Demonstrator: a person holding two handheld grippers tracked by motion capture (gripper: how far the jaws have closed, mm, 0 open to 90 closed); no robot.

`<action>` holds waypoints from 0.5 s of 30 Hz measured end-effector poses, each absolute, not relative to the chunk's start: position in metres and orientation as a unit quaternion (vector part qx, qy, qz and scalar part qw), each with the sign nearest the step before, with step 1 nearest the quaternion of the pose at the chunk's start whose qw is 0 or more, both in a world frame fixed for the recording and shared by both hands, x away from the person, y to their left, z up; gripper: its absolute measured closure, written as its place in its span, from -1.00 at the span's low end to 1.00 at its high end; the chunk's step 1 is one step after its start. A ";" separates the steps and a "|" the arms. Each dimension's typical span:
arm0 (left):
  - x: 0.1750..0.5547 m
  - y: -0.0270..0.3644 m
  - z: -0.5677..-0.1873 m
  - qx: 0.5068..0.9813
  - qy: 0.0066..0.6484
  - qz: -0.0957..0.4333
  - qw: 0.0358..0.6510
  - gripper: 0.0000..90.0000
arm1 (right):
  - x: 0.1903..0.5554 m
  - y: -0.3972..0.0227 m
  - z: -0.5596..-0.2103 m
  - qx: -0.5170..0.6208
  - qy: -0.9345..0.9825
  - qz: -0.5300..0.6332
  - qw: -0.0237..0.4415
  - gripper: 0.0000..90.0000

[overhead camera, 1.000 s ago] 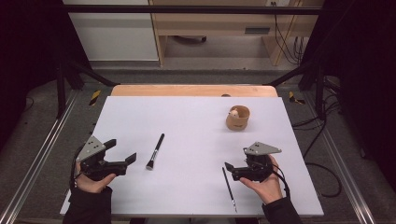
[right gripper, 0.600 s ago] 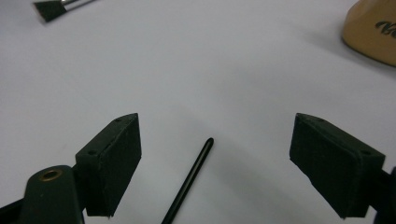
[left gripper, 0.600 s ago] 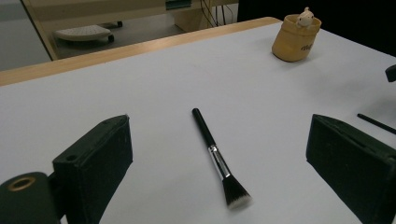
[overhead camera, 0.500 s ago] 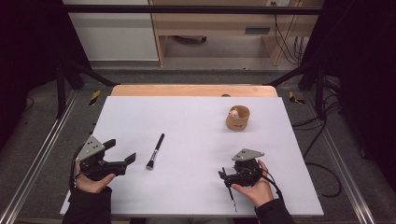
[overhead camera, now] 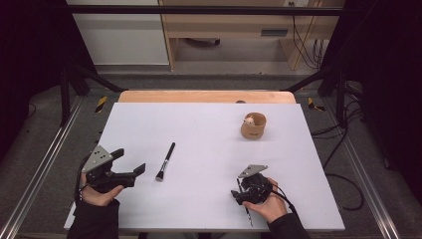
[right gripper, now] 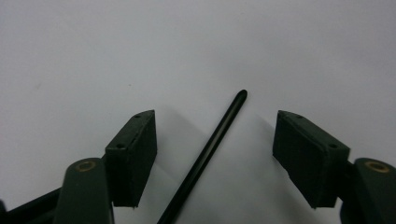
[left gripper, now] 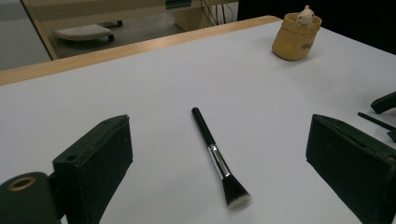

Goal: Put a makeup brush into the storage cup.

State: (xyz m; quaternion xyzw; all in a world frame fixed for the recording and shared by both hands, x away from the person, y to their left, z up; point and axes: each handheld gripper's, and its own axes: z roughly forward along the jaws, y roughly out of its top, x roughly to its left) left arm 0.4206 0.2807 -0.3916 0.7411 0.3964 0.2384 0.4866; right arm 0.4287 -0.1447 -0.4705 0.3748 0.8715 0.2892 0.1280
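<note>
A thin black stick [right gripper: 205,156] lies on the white table between the pads of my right gripper [right gripper: 215,122]; neither pad touches it. Those jaws have just been closing and still stand apart. From above, my right gripper [overhead camera: 238,193] tips down at the front right of the table, and the stick's end [overhead camera: 247,215] pokes out under the hand. My left gripper [overhead camera: 130,160] is open at the front left and holds nothing. A makeup brush [overhead camera: 165,162] with a black handle and silver collar lies just ahead of it, bristles toward me [left gripper: 215,156].
A tan cup [overhead camera: 253,126] with a small figure in it stands at the back right, also seen in the left gripper view [left gripper: 296,35]. The white sheet [overhead camera: 209,129] ends at a wooden edge [overhead camera: 206,96] at the back. Metal rails run along both sides.
My right gripper has come down and tipped toward the table over the thin stick, and its jaws have narrowed. The left gripper, brush and cup are where they were.
</note>
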 end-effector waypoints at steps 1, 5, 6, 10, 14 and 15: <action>0.421 0.281 -0.392 0.743 0.395 0.239 0.485 -0.85 | 0.428 -0.145 -0.470 0.375 0.871 0.290 0.127 -0.13; 0.421 0.280 -0.392 0.742 0.396 0.238 0.485 -0.85 | 0.428 -0.145 -0.470 0.374 0.872 0.291 0.125 -0.02; 0.421 0.280 -0.392 0.742 0.396 0.238 0.485 -0.85 | 0.428 -0.145 -0.469 0.375 0.872 0.290 0.124 0.02; 0.421 0.279 -0.393 0.744 0.396 0.238 0.483 -0.85 | 0.428 -0.146 -0.467 0.382 0.872 0.283 0.119 0.24; 0.421 0.279 -0.393 0.744 0.396 0.237 0.484 -0.85 | 0.428 -0.146 -0.466 0.380 0.873 0.281 0.120 0.45; 0.421 0.279 -0.393 0.744 0.396 0.237 0.484 -0.85 | 0.427 -0.146 -0.466 0.382 0.873 0.279 0.118 0.49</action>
